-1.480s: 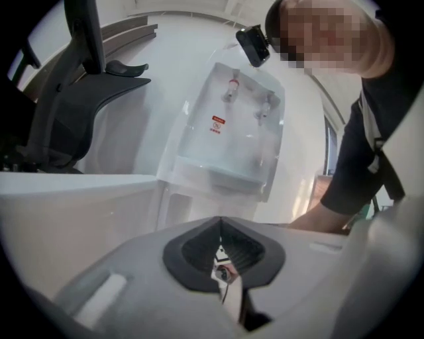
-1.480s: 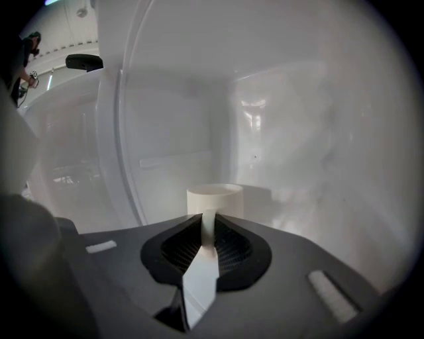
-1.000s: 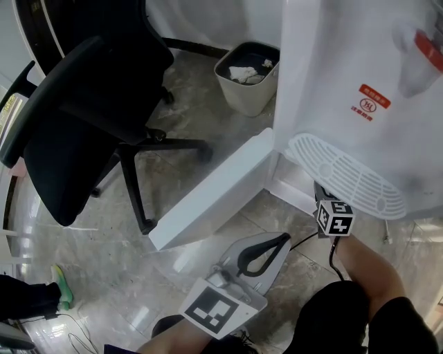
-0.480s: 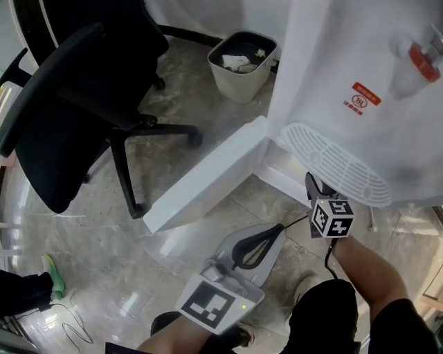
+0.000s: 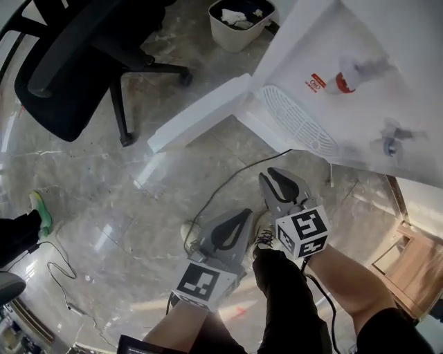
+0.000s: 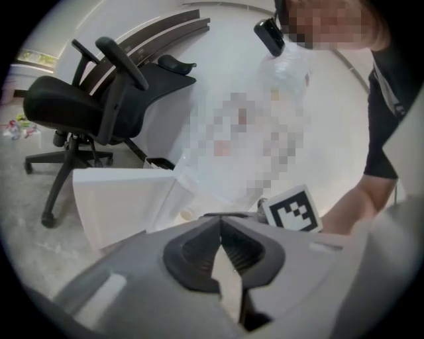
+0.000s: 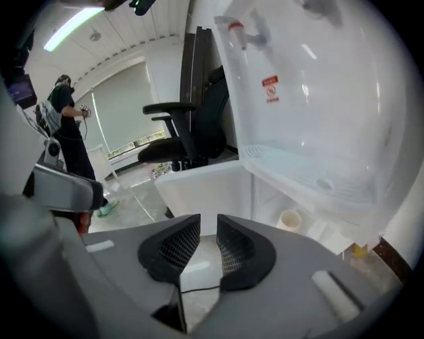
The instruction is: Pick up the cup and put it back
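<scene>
A small beige cup point(image 7: 289, 220) stands inside the open lower cabinet of the white water dispenser point(image 5: 360, 41). It also shows small in the left gripper view point(image 6: 188, 213) and is hidden in the head view. My right gripper point(image 5: 266, 177) point(image 7: 209, 225) hangs above the floor, back from the cabinet. Its jaws have just been closing and keep a narrow gap with nothing between them. My left gripper point(image 5: 243, 216) point(image 6: 220, 224) hangs beside it, lower left in the head view. Its jaw tips touch and hold nothing.
The cabinet's white door point(image 5: 201, 114) stands swung open over the floor. A black office chair point(image 5: 69, 62) is at the upper left and a waste bin point(image 5: 239, 21) behind it. A black cable point(image 5: 228, 183) lies on the floor. Another person point(image 7: 69, 126) stands far off.
Both grippers have risen and drawn back from the dispenser's cabinet toward me, the right one much further. The right gripper's jaws now stand closer together. Neither carries anything.
</scene>
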Tool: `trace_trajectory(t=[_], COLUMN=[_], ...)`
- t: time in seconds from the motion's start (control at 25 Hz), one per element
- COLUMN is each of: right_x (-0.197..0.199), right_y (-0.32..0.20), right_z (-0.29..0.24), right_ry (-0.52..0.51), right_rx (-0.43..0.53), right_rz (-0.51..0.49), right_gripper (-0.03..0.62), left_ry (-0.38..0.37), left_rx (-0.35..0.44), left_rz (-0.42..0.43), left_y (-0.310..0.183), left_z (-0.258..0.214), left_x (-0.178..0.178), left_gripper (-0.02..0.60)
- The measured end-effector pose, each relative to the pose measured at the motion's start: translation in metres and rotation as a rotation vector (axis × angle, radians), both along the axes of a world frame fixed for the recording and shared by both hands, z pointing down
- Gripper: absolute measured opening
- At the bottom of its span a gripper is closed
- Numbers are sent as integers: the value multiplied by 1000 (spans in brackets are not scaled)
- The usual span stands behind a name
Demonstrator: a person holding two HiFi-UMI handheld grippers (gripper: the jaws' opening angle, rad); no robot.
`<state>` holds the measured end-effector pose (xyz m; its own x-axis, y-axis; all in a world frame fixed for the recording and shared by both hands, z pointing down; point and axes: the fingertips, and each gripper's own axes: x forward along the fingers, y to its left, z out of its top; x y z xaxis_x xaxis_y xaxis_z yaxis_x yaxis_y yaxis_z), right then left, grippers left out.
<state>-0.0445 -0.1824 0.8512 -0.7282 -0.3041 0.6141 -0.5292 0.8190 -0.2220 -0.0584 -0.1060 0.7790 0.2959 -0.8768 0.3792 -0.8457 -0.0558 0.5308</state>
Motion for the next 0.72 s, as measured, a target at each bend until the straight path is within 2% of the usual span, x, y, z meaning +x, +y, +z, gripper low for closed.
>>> trace_trajectory(t=[0.12,0.24,0.48,0.72], right_x=[-12,-18,-15,8], right_y=[34,52,45,63], right_z=[-64,-127,-262,-375], right_ry=[-14,-23,-48,-72], right_rx=[-101,-142,-83,-8], right_rz=[1,3,62,210], right_gripper=[86,86,86,86], left_ry=[49,63,47,36], left_rx=[-33,-38,14,98], left_rz=[-15,-10,71,164], left_y=[9,16,28,63], left_z=[-65,-129,-245,-337], left_x=[-2,-8,-12,-32], left_gripper=[3,3,3,3])
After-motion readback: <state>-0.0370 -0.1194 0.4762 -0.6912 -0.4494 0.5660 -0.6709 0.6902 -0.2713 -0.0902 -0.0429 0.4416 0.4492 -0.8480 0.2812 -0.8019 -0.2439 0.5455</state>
